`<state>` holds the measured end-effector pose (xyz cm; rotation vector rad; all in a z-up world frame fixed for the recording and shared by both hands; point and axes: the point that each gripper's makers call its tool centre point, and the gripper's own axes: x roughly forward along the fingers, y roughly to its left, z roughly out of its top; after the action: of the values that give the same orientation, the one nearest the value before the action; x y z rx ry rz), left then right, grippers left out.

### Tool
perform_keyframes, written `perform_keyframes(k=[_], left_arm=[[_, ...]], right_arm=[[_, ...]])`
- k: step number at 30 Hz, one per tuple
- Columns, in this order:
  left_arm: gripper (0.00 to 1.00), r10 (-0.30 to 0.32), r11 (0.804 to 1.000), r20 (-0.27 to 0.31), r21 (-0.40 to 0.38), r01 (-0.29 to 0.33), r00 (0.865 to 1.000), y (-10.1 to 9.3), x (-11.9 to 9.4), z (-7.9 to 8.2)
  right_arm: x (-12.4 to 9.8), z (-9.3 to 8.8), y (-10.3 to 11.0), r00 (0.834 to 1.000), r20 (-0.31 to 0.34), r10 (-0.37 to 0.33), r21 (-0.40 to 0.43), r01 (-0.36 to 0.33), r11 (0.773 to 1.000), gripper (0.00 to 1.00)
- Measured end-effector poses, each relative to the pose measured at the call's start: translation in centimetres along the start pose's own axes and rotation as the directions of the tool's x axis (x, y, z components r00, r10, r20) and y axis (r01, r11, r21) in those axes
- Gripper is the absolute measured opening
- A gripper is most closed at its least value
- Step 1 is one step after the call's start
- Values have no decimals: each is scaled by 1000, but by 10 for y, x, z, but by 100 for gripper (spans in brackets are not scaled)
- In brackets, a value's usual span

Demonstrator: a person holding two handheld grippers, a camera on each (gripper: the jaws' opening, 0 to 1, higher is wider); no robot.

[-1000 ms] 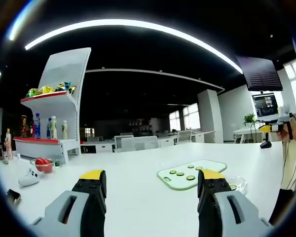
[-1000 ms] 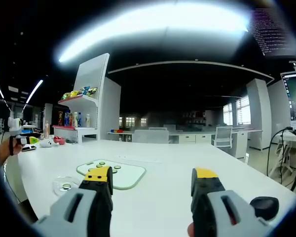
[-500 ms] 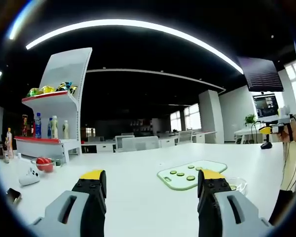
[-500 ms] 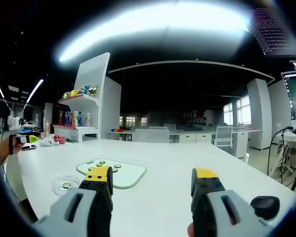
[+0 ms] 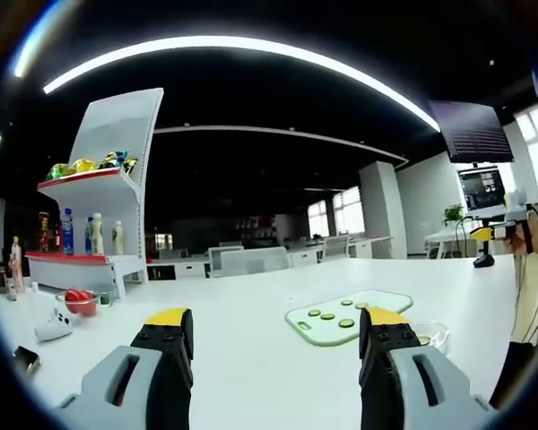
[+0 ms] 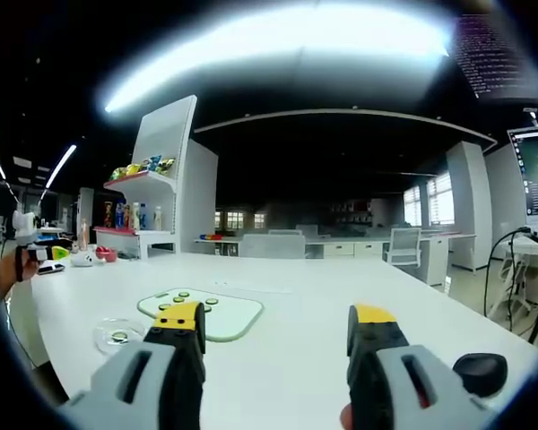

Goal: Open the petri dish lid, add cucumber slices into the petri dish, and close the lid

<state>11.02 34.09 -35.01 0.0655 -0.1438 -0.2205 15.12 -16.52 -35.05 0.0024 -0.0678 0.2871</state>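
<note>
Clear petri dish (image 6: pixel 118 337), lid on, one green slice inside, flat on table just beside the pale green board (image 6: pixel 222 315). Cucumber slices (image 6: pixel 181 301), round, green, lie on board.

Dim room, glaring ceiling light strips (image 5: pixel 251 45), fisheye-warped edges.

A dim open office: a long white table (image 5: pixel 251 296), a white display shelf (image 5: pixel 108 188), curved ceiling light strips (image 5: pixel 251 49), bright windows (image 6: pixel 435 202)
</note>
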Motion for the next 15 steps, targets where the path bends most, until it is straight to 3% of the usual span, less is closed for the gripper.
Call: perform_keyframes(k=[15], left_arm=[[76, 3, 1000, -3, 12, -3, 1000, 0, -2, 0]], right_arm=[[0, -4, 1, 1000, -6, 1, 4, -1, 1000, 63]])
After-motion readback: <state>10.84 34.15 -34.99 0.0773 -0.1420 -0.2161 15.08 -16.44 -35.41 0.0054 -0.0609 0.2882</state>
